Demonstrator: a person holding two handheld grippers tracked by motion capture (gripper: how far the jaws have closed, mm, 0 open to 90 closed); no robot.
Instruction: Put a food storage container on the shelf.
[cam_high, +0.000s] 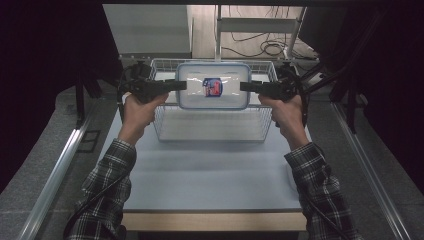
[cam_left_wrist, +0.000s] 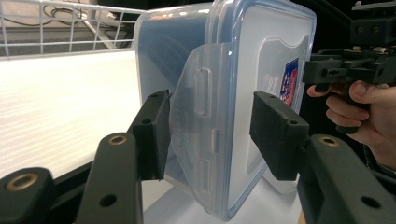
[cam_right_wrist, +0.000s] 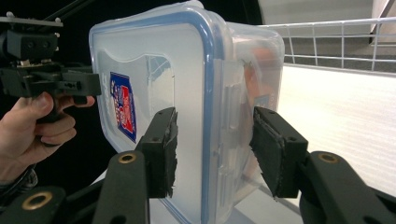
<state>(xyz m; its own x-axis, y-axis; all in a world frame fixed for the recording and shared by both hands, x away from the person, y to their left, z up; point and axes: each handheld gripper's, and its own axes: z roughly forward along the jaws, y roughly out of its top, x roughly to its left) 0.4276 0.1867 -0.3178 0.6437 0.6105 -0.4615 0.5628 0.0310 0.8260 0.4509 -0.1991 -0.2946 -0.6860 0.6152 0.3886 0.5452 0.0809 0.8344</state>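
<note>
A clear lidded container (cam_high: 214, 86) is hanging above a wire basket (cam_high: 210, 131) on the tabletop (cam_high: 210, 175). Left gripper (cam_left_wrist: 210, 135) and right gripper (cam_right_wrist: 212, 149) are straddling its opposite ends, jaws parted, not clamping.

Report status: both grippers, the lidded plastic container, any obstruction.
Left gripper, right gripper: jaws straddle opposite ends of clear lidded container, contact unconfirmed. Container over wire basket. Nothing in the way.
</note>
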